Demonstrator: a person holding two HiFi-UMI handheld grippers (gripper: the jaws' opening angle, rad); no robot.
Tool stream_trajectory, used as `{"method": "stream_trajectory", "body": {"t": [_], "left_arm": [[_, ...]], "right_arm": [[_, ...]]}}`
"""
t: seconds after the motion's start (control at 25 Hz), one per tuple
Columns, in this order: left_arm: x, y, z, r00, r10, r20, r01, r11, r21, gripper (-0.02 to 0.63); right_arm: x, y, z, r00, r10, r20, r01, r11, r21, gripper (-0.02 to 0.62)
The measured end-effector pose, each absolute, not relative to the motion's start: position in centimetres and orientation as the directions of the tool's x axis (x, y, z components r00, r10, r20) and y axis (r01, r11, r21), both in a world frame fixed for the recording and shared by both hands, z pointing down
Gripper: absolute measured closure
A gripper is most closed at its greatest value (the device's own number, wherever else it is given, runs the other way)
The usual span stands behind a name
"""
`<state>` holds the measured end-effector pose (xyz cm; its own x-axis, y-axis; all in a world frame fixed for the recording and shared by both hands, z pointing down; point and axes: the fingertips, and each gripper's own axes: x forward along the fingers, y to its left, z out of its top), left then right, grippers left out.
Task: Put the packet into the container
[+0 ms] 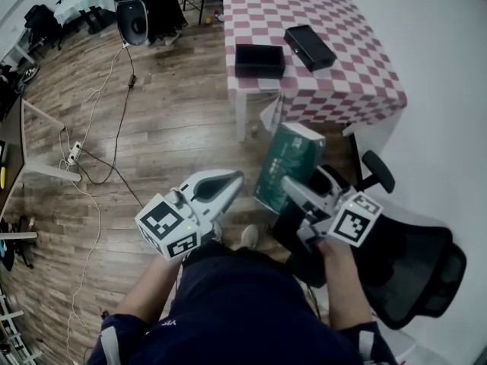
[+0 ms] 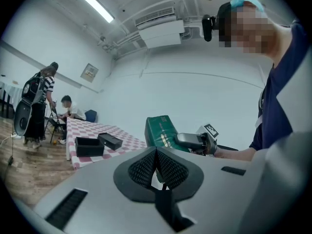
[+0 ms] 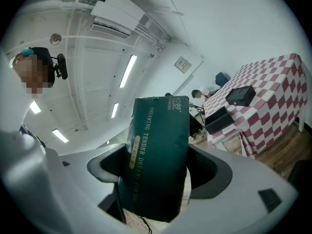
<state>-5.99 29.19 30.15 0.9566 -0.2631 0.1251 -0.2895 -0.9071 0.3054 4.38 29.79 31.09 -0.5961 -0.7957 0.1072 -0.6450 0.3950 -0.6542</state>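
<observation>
Right gripper (image 1: 306,182): jaws wide, clamped on green packet (image 1: 283,164); packet held in air above floor, short of checkered table (image 1: 342,90).
Left gripper (image 1: 230,181): jaws together, empty.
Black container (image 1: 259,61): open, on table, lid (image 1: 310,47) just beside.

Dark-green packet (image 1: 285,166) held aloft, well apart from open black container (image 1: 259,59).

There were two tools: a left tool (image 1: 234,179) and a right tool (image 1: 301,179). One green packet (image 1: 288,166), one black container (image 1: 259,60), one black lid (image 1: 310,47), one checked worktop (image 1: 358,82), one office chair (image 1: 415,265), two background people (image 2: 46,89) (image 2: 68,108).
</observation>
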Motion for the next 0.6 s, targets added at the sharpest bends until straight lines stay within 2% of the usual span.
{"method": "stream_trajectory", "body": {"t": [0.6], "left_arm": [[-5.0, 31.3, 30.3, 0.941, -0.305, 0.147, -0.335, -0.901, 0.275, 0.582]], "right_arm": [[7.1, 31.6, 31.5, -0.608, -0.787, 0.1, -0.632, 0.404, -0.661, 0.192]]}}
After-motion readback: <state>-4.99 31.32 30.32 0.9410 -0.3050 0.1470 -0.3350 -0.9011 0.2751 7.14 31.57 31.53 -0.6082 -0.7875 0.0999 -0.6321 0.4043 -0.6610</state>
